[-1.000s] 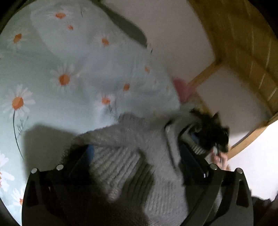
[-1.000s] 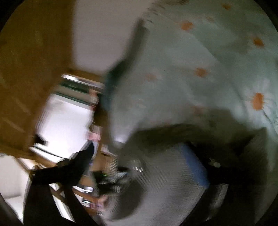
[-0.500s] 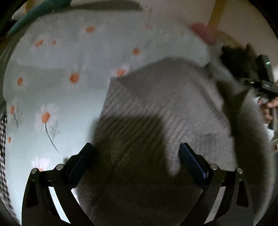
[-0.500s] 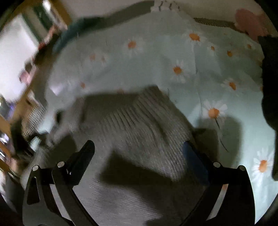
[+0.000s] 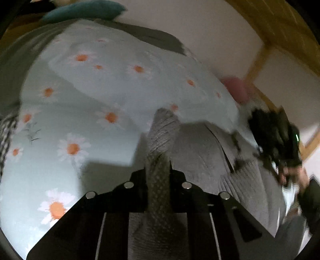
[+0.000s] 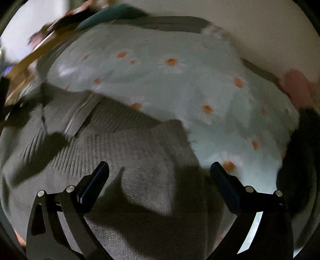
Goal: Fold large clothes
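Observation:
A grey knitted zip sweater lies on a bed with a pale daisy-print cover. My left gripper is shut on a ribbed strip of the sweater, which runs up between the jaws. The right gripper shows in the left wrist view as a dark blurred shape at the sweater's far right. In the right wrist view the sweater fills the lower left, its zip visible. My right gripper is open above the knit, holding nothing.
A teal pillow and a grey one lie at the bed's head by a white wall. A wooden frame stands to the right, with a pink object at the bed's edge. A dark shape sits at the right.
The left gripper has shut on the sweater's ribbed edge, having been open half a second ago. The right gripper stays open over the sweater. Both views have swung across the bed.

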The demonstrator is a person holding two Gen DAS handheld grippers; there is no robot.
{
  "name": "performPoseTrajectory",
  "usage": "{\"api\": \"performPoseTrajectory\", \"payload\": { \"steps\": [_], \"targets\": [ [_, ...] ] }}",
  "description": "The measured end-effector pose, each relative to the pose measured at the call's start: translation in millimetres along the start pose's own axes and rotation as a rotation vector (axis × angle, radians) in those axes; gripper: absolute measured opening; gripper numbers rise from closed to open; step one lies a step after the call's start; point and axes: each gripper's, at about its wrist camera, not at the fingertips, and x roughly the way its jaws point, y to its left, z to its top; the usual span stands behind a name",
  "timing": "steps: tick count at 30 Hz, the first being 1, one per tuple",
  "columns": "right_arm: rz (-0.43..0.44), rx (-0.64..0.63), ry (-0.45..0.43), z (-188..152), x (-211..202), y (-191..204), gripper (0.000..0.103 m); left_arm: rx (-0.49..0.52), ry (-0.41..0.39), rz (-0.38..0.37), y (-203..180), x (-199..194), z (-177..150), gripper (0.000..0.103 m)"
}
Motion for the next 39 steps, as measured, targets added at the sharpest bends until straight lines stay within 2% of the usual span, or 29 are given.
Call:
{"api": "performPoseTrajectory", "payload": {
  "steps": [2,3,4,6,7,8,9,10,13,16,18,20,21,22,24,26,27,28,29,30,31,32,34,35,36,37,38,39],
  "targets": [
    [-0.011,-0.121,0.042,4.0,12.6,17.2,0.096,0.035,-0.003,0.042,-9.6,1.8,2.6,0.009],
    [-0.017,-0.162,0.061,4.4,17.5,24.4,0.093,0.016,-0.028,0.054,-8.3,0.4,6.6,0.009],
    [-0.021,-0.213,0.107,2.9,28.5,33.1,0.077,-0.014,-0.046,0.056,-3.6,-2.9,8.0,0.009],
    [-0.014,-0.242,0.161,-2.3,40.5,42.0,0.064,-0.067,-0.078,0.071,8.9,-3.8,8.2,0.009],
    [-0.003,-0.233,0.156,-1.2,40.8,43.9,0.048,-0.084,-0.084,0.071,13.2,-3.9,7.8,0.009],
    [0.018,-0.210,0.142,1.6,38.4,41.8,0.038,-0.100,-0.094,0.071,16.3,-2.6,8.3,0.009],
    [0.040,-0.173,0.103,5.4,31.6,37.2,0.021,-0.112,-0.109,0.068,18.6,-3.9,8.9,0.009],
    [0.089,-0.113,0.027,9.9,18.7,28.6,0.011,-0.127,-0.130,0.061,20.4,-6.6,9.3,0.009],
    [0.242,0.083,-0.179,16.6,-17.5,-5.0,0.010,-0.165,-0.212,0.005,25.3,-17.2,9.5,0.009],
    [0.236,0.219,-0.254,18.5,-27.9,-30.9,0.009,-0.223,-0.291,-0.072,33.1,-30.0,9.9,0.009],
    [0.294,0.335,-0.318,15.7,-30.5,-52.8,0.009,-0.279,-0.312,-0.100,43.3,-31.6,8.4,0.009],
    [0.390,0.531,-0.429,5.3,-32.5,-83.6,0.009,-0.340,-0.313,-0.119,55.3,-27.1,5.7,0.009],
    [0.391,0.597,-0.446,0.5,-28.8,-92.3,0.008,-0.373,-0.312,-0.133,62.5,-24.8,2.5,0.009],
    [0.314,0.691,-0.425,-5.0,-18.4,-106.5,0.006,-0.408,-0.303,-0.132,69.9,-20.9,-1.7,0.009],
    [0.237,0.761,-0.272,-5.3,14.1,-119.0,0.006,-0.493,-0.203,-0.073,90.3,3.4,-11.3,0.018],
    [0.250,0.740,-0.190,-7.3,32.7,-117.6,0.008,-0.555,-0.103,-0.027,104.5,23.9,-24.4,0.020],
    [0.278,0.706,-0.187,-5.8,31.5,-112.8,0.008,-0.548,-0.097,-0.017,104.8,25.8,-24.8,0.031],
    [0.304,0.666,-0.183,-3.4,28.0,-108.6,0.019,-0.520,-0.100,0.008,101.7,23.6,-20.3,0.042],
    [0.314,0.546,-0.161,7.5,21.5,-92.9,0.036,-0.483,-0.118,0.053,95.7,16.9,-13.4,0.070],
    [0.287,0.453,-0.149,15.0,16.0,-79.4,0.087,-0.450,-0.153,0.086,89.9,8.6,-8.7,0.087],
    [0.227,0.337,-0.166,22.0,6.3,-60.3,0.099,-0.394,-0.220,0.120,79.0,-6.4,-1.5,0.091],
    [0.198,0.220,-0.165,28.4,3.7,-38.7,0.099,-0.337,-0.277,0.149,67.0,-20.8,5.9,0.097],
    [0.162,0.018,-0.104,35.4,2.9,0.7,0.099,-0.229,-0.361,0.160,42.8,-42.4,17.6,0.097],
    [0.153,-0.067,-0.080,36.9,5.0,18.4,0.099,-0.149,-0.389,0.097,26.5,-50.5,22.0,0.097],
    [0.157,-0.125,-0.062,38.5,7.9,29.9,0.099,-0.079,-0.379,0.033,13.4,-50.8,25.2,0.097],
    [0.167,-0.206,-0.034,38.2,11.5,50.5,0.099,-0.003,-0.314,-0.022,-2.0,-43.3,27.6,0.097],
    [0.179,-0.242,-0.019,31.7,10.4,59.9,0.099,0.047,-0.244,-0.040,-13.8,-34.1,28.4,0.097],
    [0.185,-0.273,-0.005,28.8,13.0,71.5,0.099,0.125,-0.133,-0.024,-32.8,-15.3,25.8,0.097]
  ]
}}
